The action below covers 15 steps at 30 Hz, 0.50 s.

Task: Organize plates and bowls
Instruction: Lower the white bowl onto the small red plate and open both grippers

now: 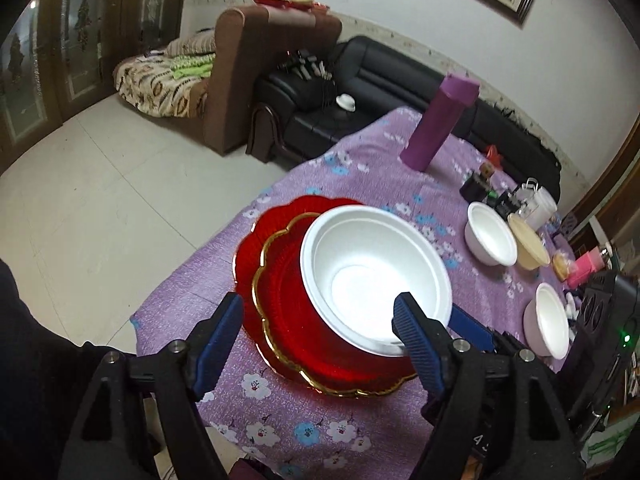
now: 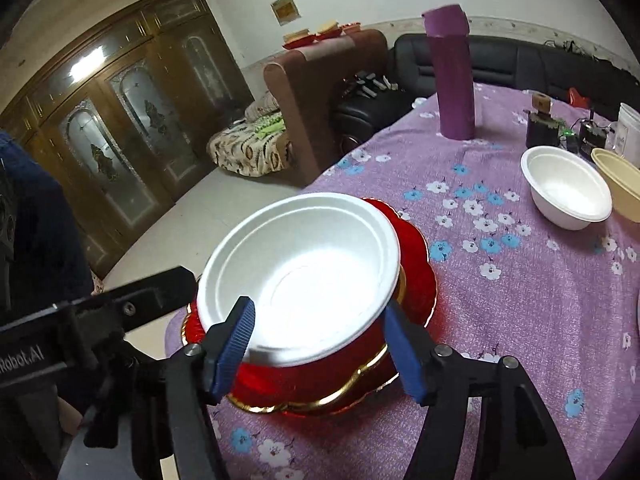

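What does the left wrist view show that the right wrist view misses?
Only left: a second small white bowl near the table edge and a pink item. Only right: the whole wooden cabinet. Both: large white bowl on stacked red plates, purple flask, far white bowl, beige bowl.
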{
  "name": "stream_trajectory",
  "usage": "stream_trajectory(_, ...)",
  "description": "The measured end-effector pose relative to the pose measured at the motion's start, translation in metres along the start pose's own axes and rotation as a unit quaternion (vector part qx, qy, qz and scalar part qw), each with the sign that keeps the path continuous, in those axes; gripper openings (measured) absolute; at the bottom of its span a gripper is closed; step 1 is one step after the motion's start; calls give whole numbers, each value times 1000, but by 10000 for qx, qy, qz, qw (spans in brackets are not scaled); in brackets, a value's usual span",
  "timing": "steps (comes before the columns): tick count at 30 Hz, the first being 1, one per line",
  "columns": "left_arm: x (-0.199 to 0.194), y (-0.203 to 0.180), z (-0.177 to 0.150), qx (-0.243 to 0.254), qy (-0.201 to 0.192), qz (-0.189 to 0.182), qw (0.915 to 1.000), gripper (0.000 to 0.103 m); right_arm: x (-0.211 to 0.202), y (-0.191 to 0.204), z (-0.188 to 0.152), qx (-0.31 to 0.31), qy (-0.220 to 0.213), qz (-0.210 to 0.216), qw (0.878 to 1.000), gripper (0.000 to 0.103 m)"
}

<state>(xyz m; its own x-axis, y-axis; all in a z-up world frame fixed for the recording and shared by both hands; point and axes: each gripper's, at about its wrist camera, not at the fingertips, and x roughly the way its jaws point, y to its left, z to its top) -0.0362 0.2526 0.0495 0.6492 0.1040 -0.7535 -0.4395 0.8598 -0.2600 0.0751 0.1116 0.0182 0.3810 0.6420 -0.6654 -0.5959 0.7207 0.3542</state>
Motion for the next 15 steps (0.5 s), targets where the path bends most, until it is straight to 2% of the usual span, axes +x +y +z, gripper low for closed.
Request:
stream_trajectory(4, -17, -6, -8, 51, -381, 113, 9992, 83, -22, -5, -9, 94, -129, 51, 9999, 72)
stream_trajectory(10, -23, -39, -33, 489, -848, 304, 9947, 92, -63, -32, -33, 516, -457, -119, 9975, 78)
stream_trajectory(15, -7, -82, -60, 972, -702, 268, 9924, 95, -94, -78, -58, 1238, -721, -518, 9883, 81)
